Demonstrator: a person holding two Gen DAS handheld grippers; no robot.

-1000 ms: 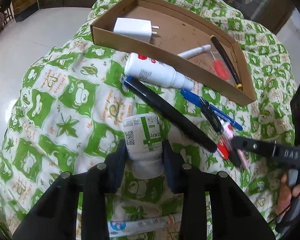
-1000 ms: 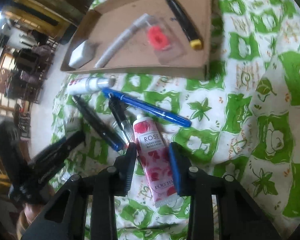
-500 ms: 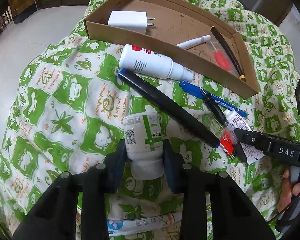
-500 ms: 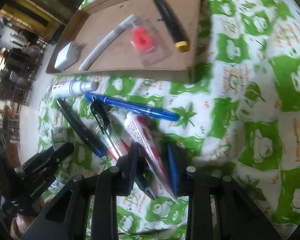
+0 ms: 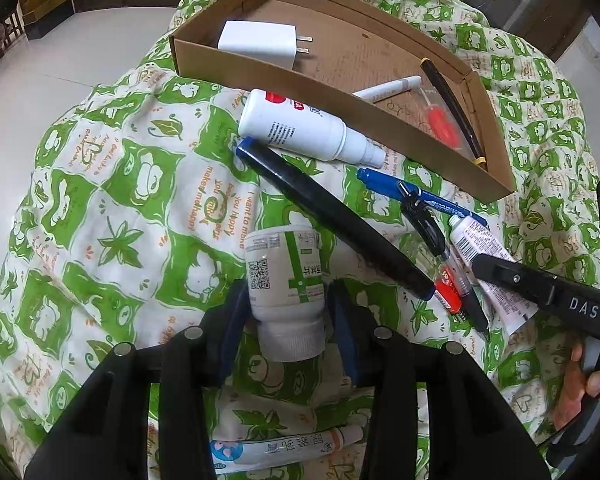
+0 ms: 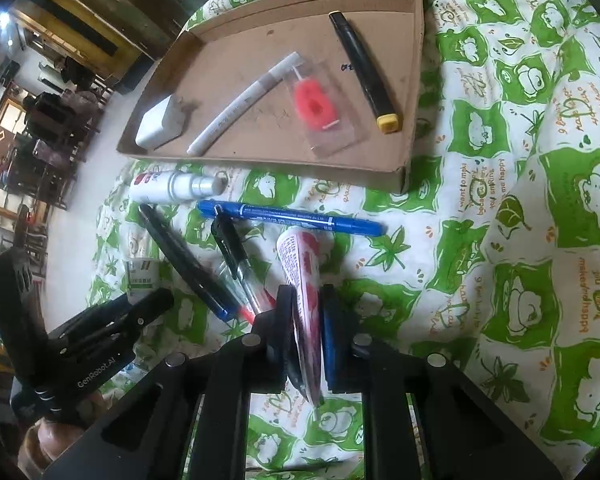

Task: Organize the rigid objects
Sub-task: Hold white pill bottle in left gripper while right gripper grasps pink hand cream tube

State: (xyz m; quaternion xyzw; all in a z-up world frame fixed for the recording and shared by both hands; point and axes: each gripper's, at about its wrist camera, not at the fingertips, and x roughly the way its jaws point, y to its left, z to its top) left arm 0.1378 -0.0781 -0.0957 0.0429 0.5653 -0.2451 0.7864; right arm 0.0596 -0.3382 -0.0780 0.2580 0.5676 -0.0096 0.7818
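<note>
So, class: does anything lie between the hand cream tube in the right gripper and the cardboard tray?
Yes. The blue marker lies crosswise on the cloth between the hand cream tube and the cardboard tray; lifted over it, nothing visible blocks the way.

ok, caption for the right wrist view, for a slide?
Right gripper shut on rose hand-cream tube, pens beside it, cardboard tray beyond.

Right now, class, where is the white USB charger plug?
The white charger plug lies inside the cardboard tray, in its far left corner in the left wrist view, apart from the grey marker further right.
</note>
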